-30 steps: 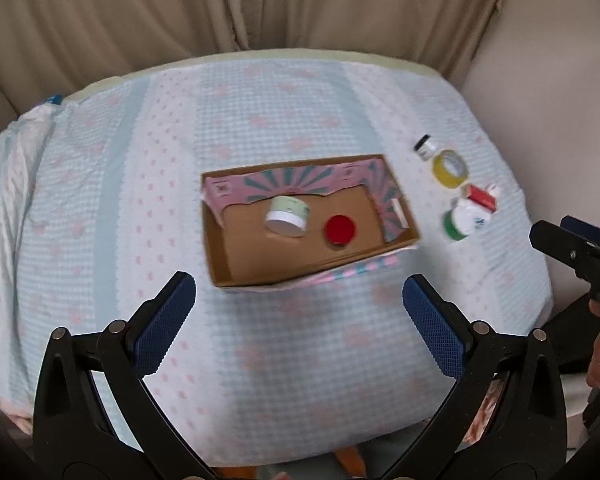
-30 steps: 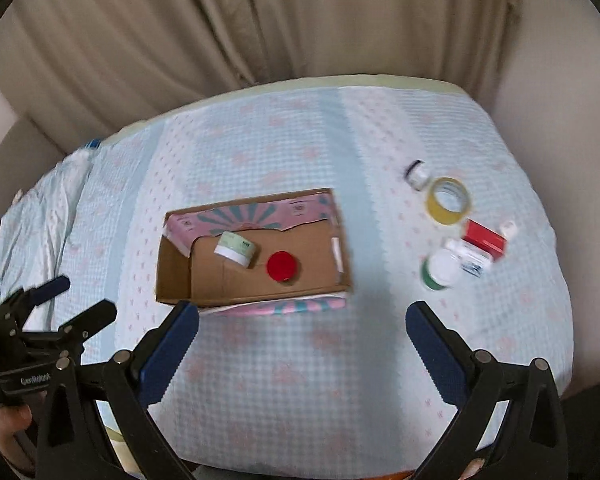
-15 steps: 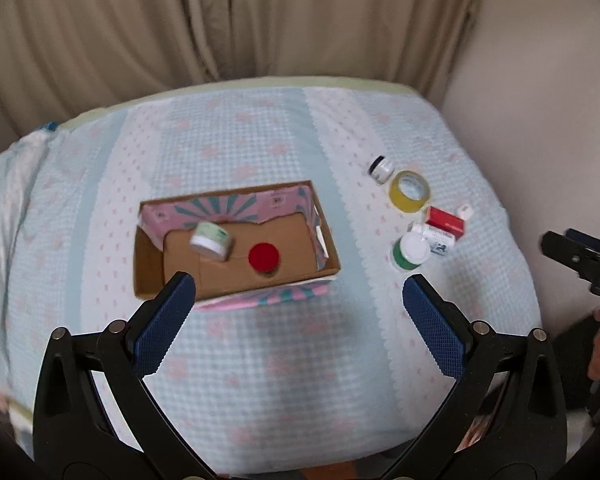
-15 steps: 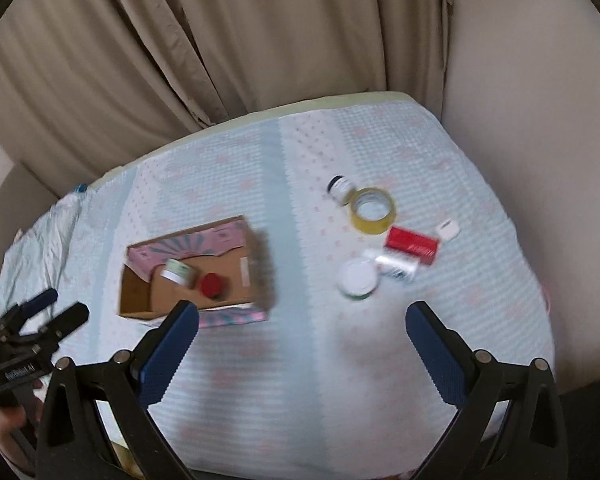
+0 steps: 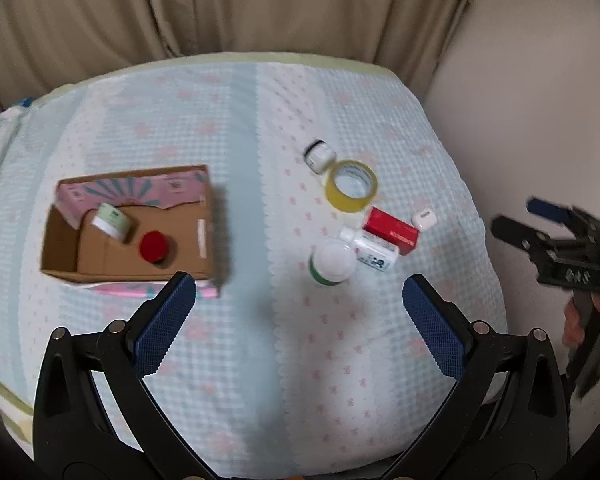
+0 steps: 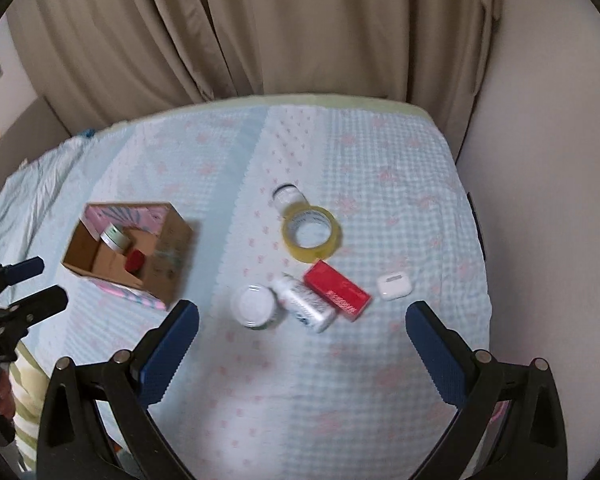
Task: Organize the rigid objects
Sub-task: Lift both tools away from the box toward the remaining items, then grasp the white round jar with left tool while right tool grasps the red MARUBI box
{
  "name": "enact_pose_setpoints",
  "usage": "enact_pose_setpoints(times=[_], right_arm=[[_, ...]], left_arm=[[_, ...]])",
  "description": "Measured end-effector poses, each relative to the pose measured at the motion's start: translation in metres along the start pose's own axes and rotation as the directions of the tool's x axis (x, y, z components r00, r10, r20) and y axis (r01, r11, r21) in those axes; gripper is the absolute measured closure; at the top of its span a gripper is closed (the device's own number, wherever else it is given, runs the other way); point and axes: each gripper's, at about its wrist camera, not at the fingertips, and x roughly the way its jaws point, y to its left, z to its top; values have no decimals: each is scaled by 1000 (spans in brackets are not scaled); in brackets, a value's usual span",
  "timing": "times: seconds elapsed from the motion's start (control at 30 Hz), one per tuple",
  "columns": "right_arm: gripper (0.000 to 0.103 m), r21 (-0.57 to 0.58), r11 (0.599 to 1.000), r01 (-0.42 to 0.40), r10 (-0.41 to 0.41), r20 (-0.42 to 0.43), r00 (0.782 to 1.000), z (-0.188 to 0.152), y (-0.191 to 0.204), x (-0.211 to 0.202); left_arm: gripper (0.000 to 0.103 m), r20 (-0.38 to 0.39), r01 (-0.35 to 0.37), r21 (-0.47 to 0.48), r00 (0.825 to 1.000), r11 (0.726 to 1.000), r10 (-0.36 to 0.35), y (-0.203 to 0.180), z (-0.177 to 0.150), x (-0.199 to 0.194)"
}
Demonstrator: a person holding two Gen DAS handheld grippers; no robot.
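A cardboard box [image 5: 60,240] [image 6: 172,252] lies open on the bed and holds a pale green jar [image 5: 111,221] and a red-capped jar [image 5: 153,246]. To its right lie a yellow tape roll [image 5: 352,186] [image 6: 311,233], a small white jar [image 5: 319,155] [image 6: 286,196], a red box [image 5: 390,230] [image 6: 337,290], a white bottle [image 5: 369,249] [image 6: 305,304], a green jar with a white lid [image 5: 332,262] [image 6: 254,306] and a white earbud case [image 5: 424,217] [image 6: 394,286]. My left gripper [image 5: 296,324] is open and empty above the bed. My right gripper [image 6: 302,350] is open and empty, in front of the loose items.
The bed [image 5: 228,360] has a pale blue checked cover with pink bows. Beige curtains [image 6: 260,28] hang behind it. A wall [image 6: 540,200] runs close along the bed's right side. The left gripper shows at the right wrist view's left edge [image 6: 24,288].
Both grippers have swung to the right. The box has slid left in both views and the loose items now sit nearer the centre. Both grippers stay open.
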Motion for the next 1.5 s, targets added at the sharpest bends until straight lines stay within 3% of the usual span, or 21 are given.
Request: enact_pose_setpoints(times=[0.43, 0.67, 0.87, 1.0, 1.1, 1.2, 1.33, 1.43, 1.5], right_arm=[[0, -153, 988, -25, 1, -152, 988, 17, -51, 104], [0, -364, 929, -62, -43, -274, 961, 6, -51, 175], [16, -421, 900, -112, -62, -378, 924, -2, -54, 232], [17, -473, 871, -131, -89, -415, 906, -8, -47, 252], [21, -514, 846, -141, -104, -418, 902, -11, -41, 260], [31, -534, 828, -171, -111, -454, 884, -12, -37, 274], [50, -546, 806, -230, -92, -498, 862, -15, -28, 286], [62, -548, 796, -258, -85, -523, 848, -20, -21, 292], [62, -568, 785, -247, -105, -515, 851, -24, -17, 293]], left_arm=[[0, -189, 32, 35, 982, 999, -25, -37, -9, 139], [0, -277, 27, 49, 961, 998, -12, -47, -10, 213], [0, -337, 33, 70, 941, 997, -7, -52, -13, 265], [1, -374, 40, 65, 927, 997, -13, -54, -18, 287], [8, -394, 47, 63, 919, 997, -19, -54, -20, 299], [18, -409, 43, 68, 912, 997, -12, -54, -20, 310], [33, -424, 10, 76, 905, 997, 24, -49, -21, 323], [33, -425, 11, 82, 905, 997, 25, -48, -21, 326], [34, -424, 0, 103, 904, 995, 44, -50, -22, 327]])
